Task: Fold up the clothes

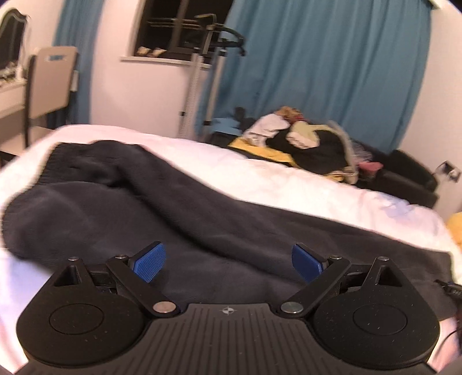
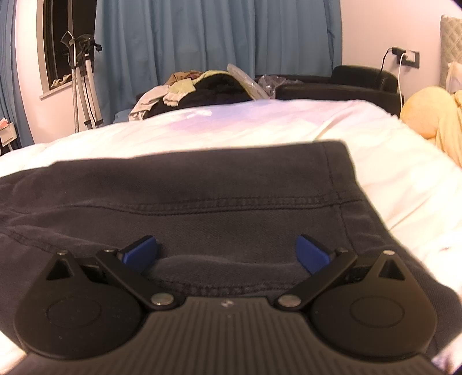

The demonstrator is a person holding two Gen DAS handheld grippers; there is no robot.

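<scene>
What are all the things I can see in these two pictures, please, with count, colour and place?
sweater: one, dark grey, spread on the bed under both tongs
bed: one, white cover, fills the foreground
clothes pile: one, mixed black, yellow and cream, beyond the far edge of the bed
armchair: one, black, behind the bed by the wall
curtains: blue, along the back wall
window: one, dark, between the curtains
stand: one, pale metal, in front of the window
chair: one, beige, far left at a desk
yellow bedding: one heap, right edge of the bed
socket: one, dark, on the right wall with cables plugged in
left tongs: open, above the sweater
right tongs: open, above the sweater near its hem
</scene>
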